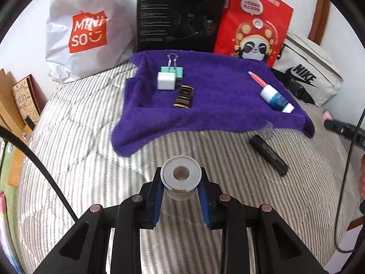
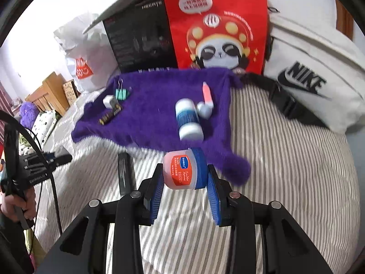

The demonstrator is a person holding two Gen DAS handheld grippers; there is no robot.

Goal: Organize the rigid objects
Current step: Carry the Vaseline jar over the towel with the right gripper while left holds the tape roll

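Note:
My left gripper point(image 1: 181, 182) is shut on a roll of clear tape point(image 1: 181, 175), held above the striped bed just in front of the purple towel point(image 1: 219, 114). My right gripper point(image 2: 184, 173) is shut on a small pink jar with a blue lid point(image 2: 182, 171), held at the towel's point(image 2: 159, 123) front edge. On the towel lie a white charger cube point(image 1: 166, 81), a teal binder clip point(image 1: 173, 69), a black and gold tube point(image 1: 183, 96), a white and blue bottle point(image 1: 277, 99) and a pink pen point(image 1: 257, 78).
A black stick-shaped object point(image 1: 268, 151) lies on the striped bedding right of the towel's front. Behind the towel stand a white Miniso bag point(image 1: 87, 29), a black box point(image 1: 180, 13), a red panda bag point(image 1: 253, 22) and a white Nike bag point(image 1: 308, 73).

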